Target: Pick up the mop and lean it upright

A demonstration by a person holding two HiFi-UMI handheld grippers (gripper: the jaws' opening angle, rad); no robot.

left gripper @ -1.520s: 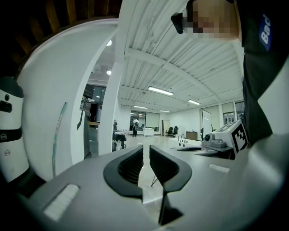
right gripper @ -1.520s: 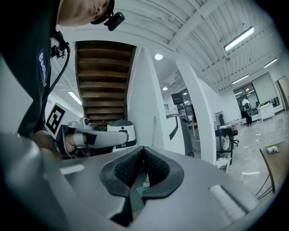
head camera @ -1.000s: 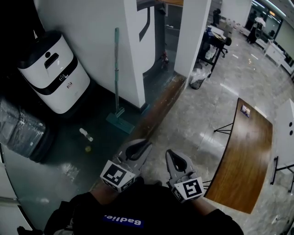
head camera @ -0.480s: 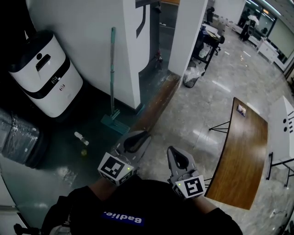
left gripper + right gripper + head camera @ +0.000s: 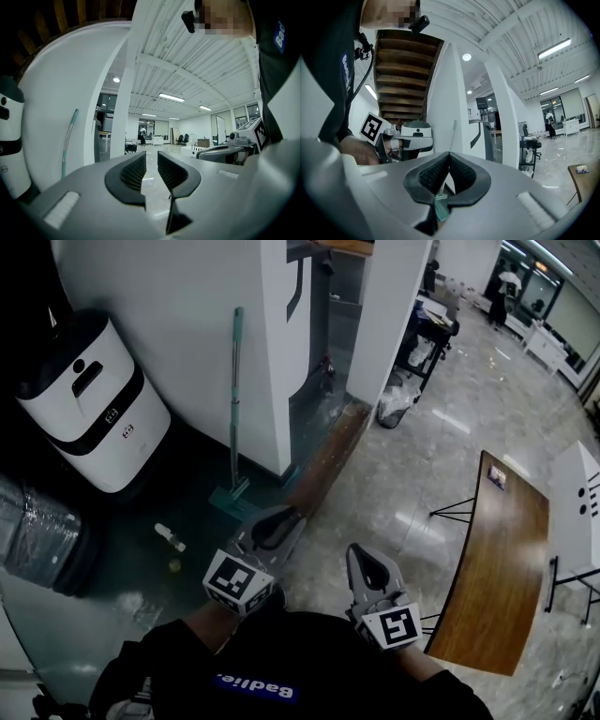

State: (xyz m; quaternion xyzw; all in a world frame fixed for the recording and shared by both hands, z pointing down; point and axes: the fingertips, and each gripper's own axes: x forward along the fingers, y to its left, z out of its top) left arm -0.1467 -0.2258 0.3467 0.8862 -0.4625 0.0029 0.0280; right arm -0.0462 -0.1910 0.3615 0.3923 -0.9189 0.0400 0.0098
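**Head view.** The mop (image 5: 234, 409) stands upright against the white wall at upper centre, with its head on the dark floor. The left gripper (image 5: 277, 529) and right gripper (image 5: 367, 563) sit low in the frame, well short of the mop. From above, the gap between each pair of jaws is hard to read. A dark torso cuts off the bottom edge. A white machine (image 5: 84, 399) stands at upper left and a wooden table (image 5: 492, 577) at right.

**Left gripper view.** The left gripper (image 5: 151, 157) has just been opening its jaws. They stand slightly apart, with only far-off floor between them. The mop (image 5: 69, 140) shows at left as a thin teal handle on the wall. Its head is hidden behind the gripper body.

**Right gripper view.** The right gripper (image 5: 449, 155) has its jaw tips pressed together and grips nothing. The mop (image 5: 452, 133) rises above the tips in the distance. Its lower handle is covered by the jaws, and its head shows through the hollow under them. The left gripper (image 5: 401, 140) appears at left, its jaws cut off.
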